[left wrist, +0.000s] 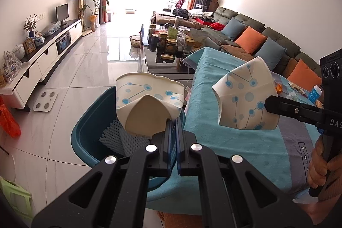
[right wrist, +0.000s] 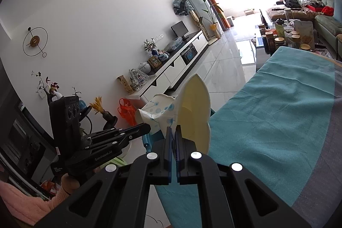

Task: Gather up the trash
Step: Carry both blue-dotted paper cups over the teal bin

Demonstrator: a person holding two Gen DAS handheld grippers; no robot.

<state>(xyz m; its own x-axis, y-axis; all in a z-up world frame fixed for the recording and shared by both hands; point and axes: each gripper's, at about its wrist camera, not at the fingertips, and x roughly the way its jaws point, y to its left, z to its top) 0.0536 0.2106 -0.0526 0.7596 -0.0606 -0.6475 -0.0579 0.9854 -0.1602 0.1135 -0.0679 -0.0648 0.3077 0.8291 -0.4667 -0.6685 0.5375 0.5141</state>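
Observation:
My left gripper [left wrist: 173, 121] is shut on the rim of a crushed white paper cup with blue dots [left wrist: 147, 99], held above a teal trash bin [left wrist: 85, 131] on the floor beside the table. My right gripper [right wrist: 173, 128] is shut on a second crushed paper cup [right wrist: 192, 112]. This second cup [left wrist: 245, 97] hangs over the teal cloth in the left wrist view, with the right gripper [left wrist: 267, 103] coming in from the right. The left gripper [right wrist: 147, 127] and its cup [right wrist: 154, 112] show at the left of the right wrist view.
White foam netting [left wrist: 115, 138] lies in the bin. A teal and grey cloth [left wrist: 245, 142] covers the table; wrappers and a small bottle [left wrist: 314, 93] lie at its far right. A glass coffee table with jars [left wrist: 168, 44], a sofa [left wrist: 256, 35] and a TV cabinet [left wrist: 42, 61] stand beyond.

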